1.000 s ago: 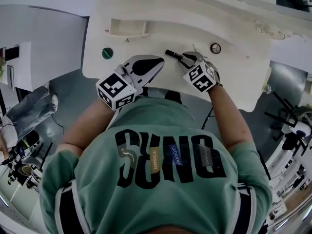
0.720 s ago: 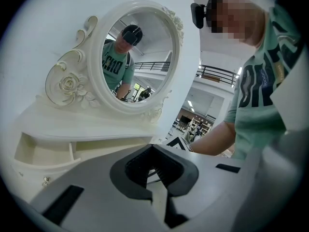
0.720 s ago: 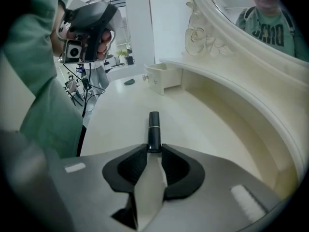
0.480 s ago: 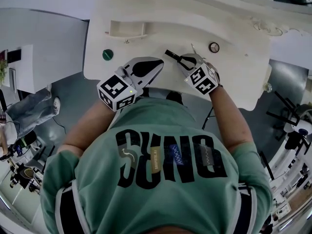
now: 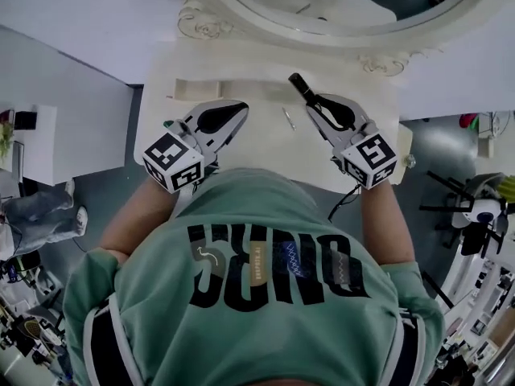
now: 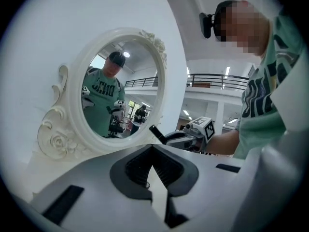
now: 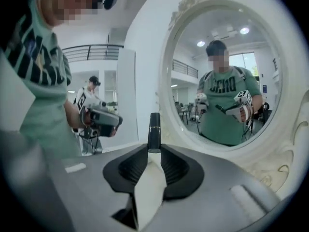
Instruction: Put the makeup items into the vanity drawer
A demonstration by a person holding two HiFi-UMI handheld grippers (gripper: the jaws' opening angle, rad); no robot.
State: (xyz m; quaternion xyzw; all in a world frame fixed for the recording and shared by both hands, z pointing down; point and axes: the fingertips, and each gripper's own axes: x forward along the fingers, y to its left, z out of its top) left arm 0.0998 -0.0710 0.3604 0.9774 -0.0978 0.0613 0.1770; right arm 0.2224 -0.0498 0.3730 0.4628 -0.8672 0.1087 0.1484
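The right tool (image 7: 153,151) was clamped on a slim black makeup tube (image 7: 154,124), which stuck out past its tips above the white table (image 5: 257,147), close to the oval mirror (image 7: 227,81). The left tool (image 6: 153,151) hung beside it, jaws together and empty.

A cream counter (image 5: 261,139) stands against a white wall (image 6: 58,23) and carries an oval mirror (image 6: 118,93) in a carved white frame (image 6: 58,139). Grey floor (image 5: 113,191) lies below. Beyond is a bright hall with a railed balcony (image 6: 217,79) and ceiling lights (image 7: 245,30).
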